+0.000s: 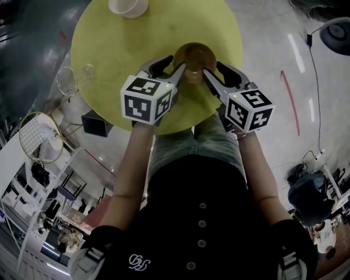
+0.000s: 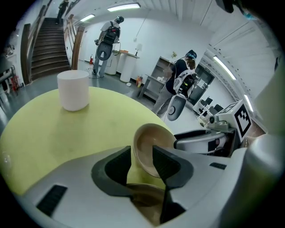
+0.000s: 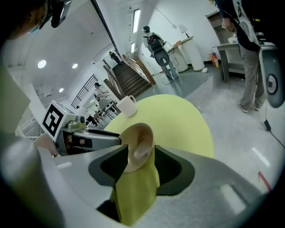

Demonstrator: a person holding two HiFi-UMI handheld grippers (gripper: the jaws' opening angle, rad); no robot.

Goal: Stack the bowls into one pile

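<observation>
Lower bowl [image 2: 144,198] under tilted bowl [image 2: 151,144]: left gripper view, not right.

A big indoor hall used as a lab: bare grey floor [image 3: 231,111], wide staircase [image 2: 42,44], strip lights [image 2: 124,6] on a white ceiling [image 2: 178,13], metal shelves [image 2: 159,75], people [image 2: 108,40] wearing strapped-on gear, and a round yellow tabletop [image 2: 53,129].

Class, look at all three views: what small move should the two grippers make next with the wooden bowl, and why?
Probably level the wooden bowl and ease it down onto the yellow table. The left gripper and right gripper straddle its rim from opposite sides, and in both gripper views it looks tilted. The white cup stands far off.
</observation>
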